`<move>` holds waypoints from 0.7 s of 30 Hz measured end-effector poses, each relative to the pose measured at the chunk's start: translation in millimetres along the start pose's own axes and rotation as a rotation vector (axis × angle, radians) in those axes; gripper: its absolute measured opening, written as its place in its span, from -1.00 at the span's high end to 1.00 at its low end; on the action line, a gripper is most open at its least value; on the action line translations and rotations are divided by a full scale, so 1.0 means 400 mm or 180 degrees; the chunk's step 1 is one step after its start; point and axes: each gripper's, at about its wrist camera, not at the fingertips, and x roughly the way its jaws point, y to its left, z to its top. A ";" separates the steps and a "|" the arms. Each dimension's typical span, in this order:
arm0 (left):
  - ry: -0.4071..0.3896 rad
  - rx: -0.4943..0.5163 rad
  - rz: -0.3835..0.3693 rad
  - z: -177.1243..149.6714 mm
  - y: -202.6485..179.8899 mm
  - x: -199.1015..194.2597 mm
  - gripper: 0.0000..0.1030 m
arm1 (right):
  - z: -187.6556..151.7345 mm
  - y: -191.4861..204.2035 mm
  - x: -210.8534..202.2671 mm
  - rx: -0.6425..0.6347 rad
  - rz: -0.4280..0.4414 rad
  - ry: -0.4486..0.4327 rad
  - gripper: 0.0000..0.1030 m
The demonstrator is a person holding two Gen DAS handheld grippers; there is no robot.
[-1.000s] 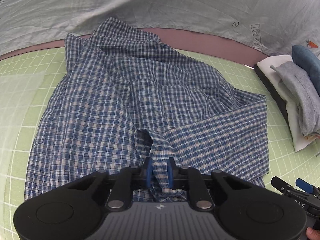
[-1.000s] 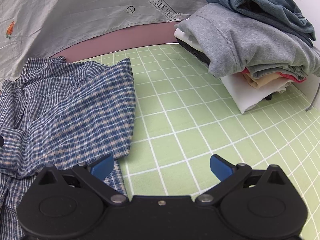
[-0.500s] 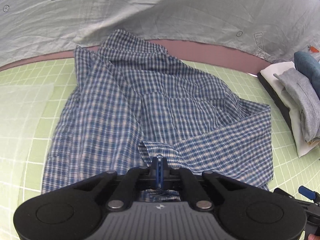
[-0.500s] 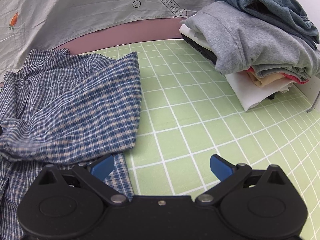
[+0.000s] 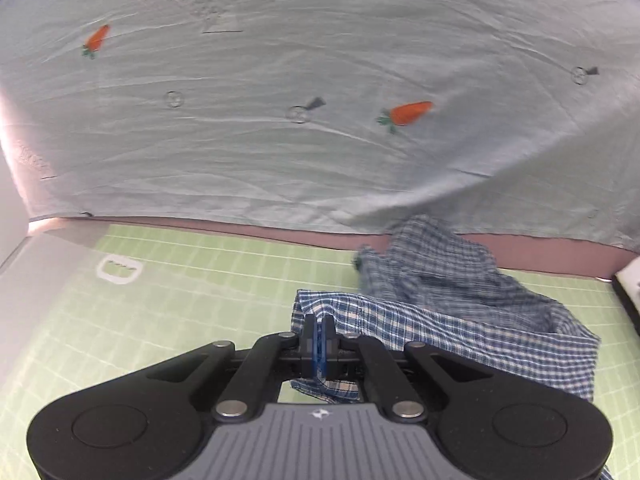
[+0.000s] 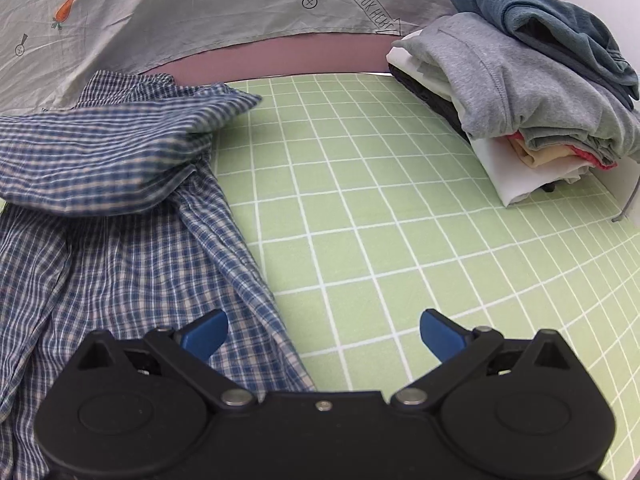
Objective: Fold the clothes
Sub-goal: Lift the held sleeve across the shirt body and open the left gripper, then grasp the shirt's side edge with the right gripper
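A blue and white checked shirt [image 6: 120, 240] lies on the green grid mat [image 6: 380, 220]. My left gripper [image 5: 319, 338] is shut on a fold of the shirt [image 5: 440, 312] and holds it lifted above the mat, with the cloth trailing to the right. In the right wrist view a raised flap of the shirt [image 6: 100, 160] hangs over its lower part. My right gripper [image 6: 323, 330] is open and empty, with its left fingertip over the shirt's right edge and its right fingertip over bare mat.
A stack of folded clothes [image 6: 520, 92] stands at the back right of the mat. A grey cloth with carrot prints [image 5: 320, 120] hangs behind the table. A white wall [image 5: 12, 248] borders the mat on the left.
My left gripper closed on the shirt fold, then lifted and swung left with it, dragging the cloth up. The right gripper stayed open and shifted slightly.
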 end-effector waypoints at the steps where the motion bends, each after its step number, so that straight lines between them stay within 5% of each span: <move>1: 0.0023 -0.0032 0.0102 0.006 0.032 0.012 0.95 | -0.006 0.005 -0.005 -0.0018 -0.0014 0.0006 -1.00; 3: 0.0099 -0.0152 0.0178 -0.003 0.077 0.020 0.83 | -0.017 0.012 -0.017 -0.0014 -0.0024 0.0021 -1.00; 7: 0.0156 -0.0272 0.0208 -0.064 0.092 0.001 0.04 | -0.034 0.007 -0.044 0.0169 0.0117 0.0037 -1.00; 9: 0.0190 -0.0143 0.0099 -0.111 0.059 -0.017 -0.09 | -0.041 0.004 -0.056 0.0293 0.0173 0.0062 -1.00; 18: 0.0734 0.0017 -0.0475 -0.376 -0.112 -0.142 -0.14 | -0.095 -0.053 -0.097 0.0516 0.0206 0.0161 -0.92; 21: 0.0883 0.0063 -0.0522 -0.444 -0.152 -0.181 -0.14 | -0.106 -0.063 -0.108 0.0370 0.0297 0.0139 -0.72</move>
